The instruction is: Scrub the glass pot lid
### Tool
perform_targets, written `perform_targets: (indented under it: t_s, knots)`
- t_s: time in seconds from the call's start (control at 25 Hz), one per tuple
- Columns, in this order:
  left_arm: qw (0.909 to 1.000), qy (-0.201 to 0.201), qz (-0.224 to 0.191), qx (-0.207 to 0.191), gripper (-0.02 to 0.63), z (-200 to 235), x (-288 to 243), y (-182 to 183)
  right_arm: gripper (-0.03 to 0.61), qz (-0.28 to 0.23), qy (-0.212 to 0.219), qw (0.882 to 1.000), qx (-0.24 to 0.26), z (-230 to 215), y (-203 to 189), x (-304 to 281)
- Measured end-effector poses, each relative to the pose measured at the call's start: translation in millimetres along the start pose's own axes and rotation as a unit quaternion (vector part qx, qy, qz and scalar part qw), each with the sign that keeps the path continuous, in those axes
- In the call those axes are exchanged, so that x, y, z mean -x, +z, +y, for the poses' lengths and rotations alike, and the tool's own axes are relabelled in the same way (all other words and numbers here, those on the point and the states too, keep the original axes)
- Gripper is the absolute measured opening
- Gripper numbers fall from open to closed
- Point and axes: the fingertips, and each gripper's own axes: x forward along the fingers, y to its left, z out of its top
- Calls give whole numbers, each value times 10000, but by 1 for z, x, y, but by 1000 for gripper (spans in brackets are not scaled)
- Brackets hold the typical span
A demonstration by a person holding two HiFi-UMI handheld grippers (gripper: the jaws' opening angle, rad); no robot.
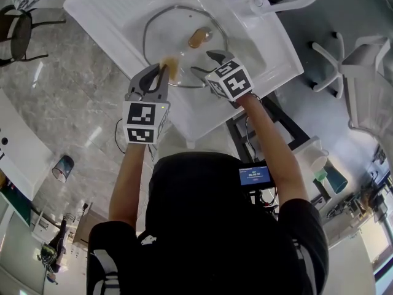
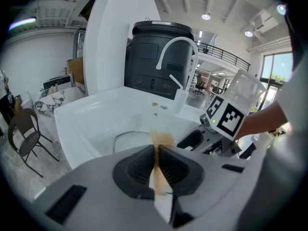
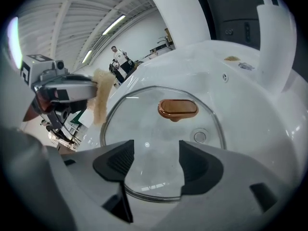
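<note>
The glass pot lid (image 1: 175, 39) lies flat in the white sink (image 1: 110, 11), its brown handle (image 1: 198, 37) facing up. My left gripper (image 1: 163, 72) is shut on a tan scrub pad (image 1: 171, 66) that hangs over the lid's near left rim. In the left gripper view the pad (image 2: 161, 139) sticks up from between the closed jaws of the left gripper (image 2: 156, 155). My right gripper (image 1: 206, 63) hovers at the lid's near rim, open. In the right gripper view the right gripper (image 3: 156, 160) holds nothing, and the lid (image 3: 159, 129) and its handle (image 3: 178, 109) lie beyond it.
A white curved faucet (image 2: 175, 52) stands at the sink's far side. A dark bin (image 2: 161, 57) stands behind it. A black chair (image 1: 18, 32) is at the left on the marble floor. A white chair (image 1: 350, 60) is at the right.
</note>
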Motion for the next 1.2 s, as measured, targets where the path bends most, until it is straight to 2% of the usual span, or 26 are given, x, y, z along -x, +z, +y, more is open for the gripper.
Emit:
perform_targets:
  t_s: [0.32, 0.76, 0.88, 1.04, 1.2]
  knots:
    - [9999, -56, 92, -26, 18, -2, -6, -5, 288, -66, 411, 9976, -547, -5, -4, -4]
    - [9997, -74, 128, -206, 18, -2, -14, -7, 296, -70, 563, 9968, -557, -7, -5, -5]
    - [9990, -146, 186, -378, 18, -3, -15, -6, 296, 12, 578, 9968, -556, -7, -5, -6]
    - [9962, -434, 334, -677, 18, -7, -17, -2, 296, 91, 577, 9968, -538, -7, -5, -5]
    - [9881, -427, 572, -1360, 18, -3, -18, 0, 296, 146, 591, 9967, -541, -6, -5, -5]
